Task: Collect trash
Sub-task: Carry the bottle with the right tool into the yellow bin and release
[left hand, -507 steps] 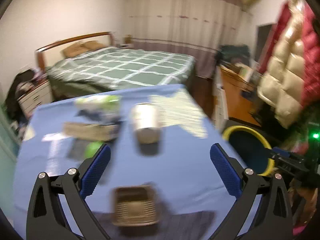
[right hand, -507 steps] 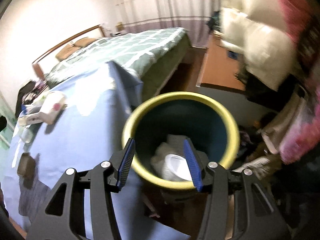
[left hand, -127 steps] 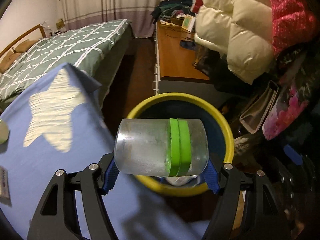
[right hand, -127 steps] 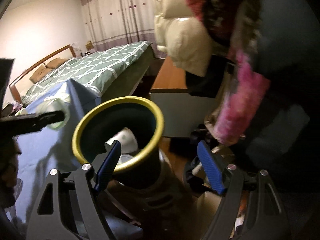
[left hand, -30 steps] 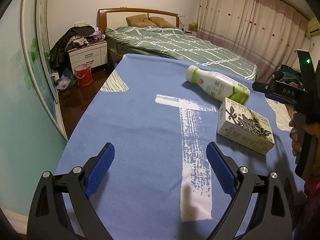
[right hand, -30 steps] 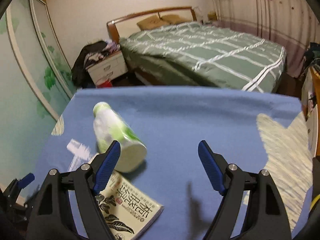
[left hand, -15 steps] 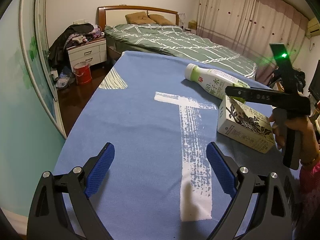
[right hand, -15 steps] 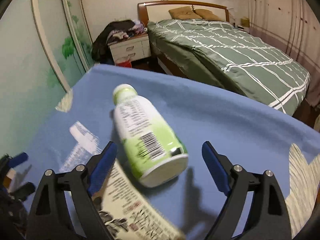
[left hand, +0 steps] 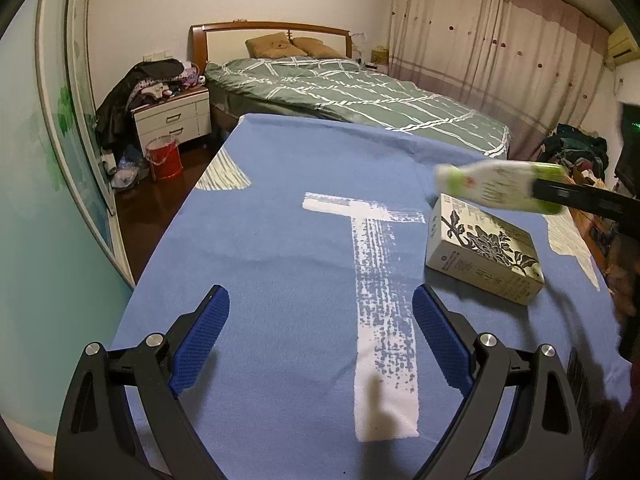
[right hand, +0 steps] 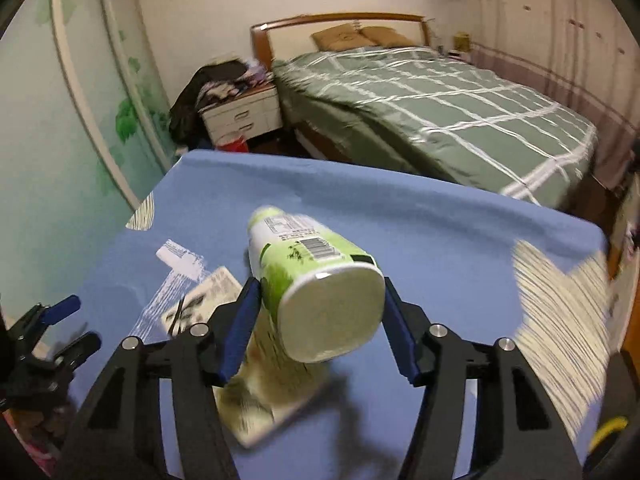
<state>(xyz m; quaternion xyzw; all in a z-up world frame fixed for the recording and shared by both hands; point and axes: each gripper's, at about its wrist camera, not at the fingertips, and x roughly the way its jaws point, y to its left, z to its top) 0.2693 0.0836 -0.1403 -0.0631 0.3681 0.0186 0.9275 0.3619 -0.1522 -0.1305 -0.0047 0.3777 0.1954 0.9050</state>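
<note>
Bottle (right hand: pixel 316 280) came up off the cloth (left hand: pixel 280 216) since 0.5 s back; R gripper (right hand: pixel 320 326) was clamped on its wide end, base toward the cam. It hung just above the box (left hand: pixel 484 248), cap end out. White/green plastic, barcode on the label. Box: flat carton w/ black floral print, on blue cloth. L gripper (left hand: pixel 320 336) fingers were wide apart, holding nothing.

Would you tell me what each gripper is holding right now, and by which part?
The right gripper clamps the green-and-white bottle near its base; the left gripper holds nothing.
</note>
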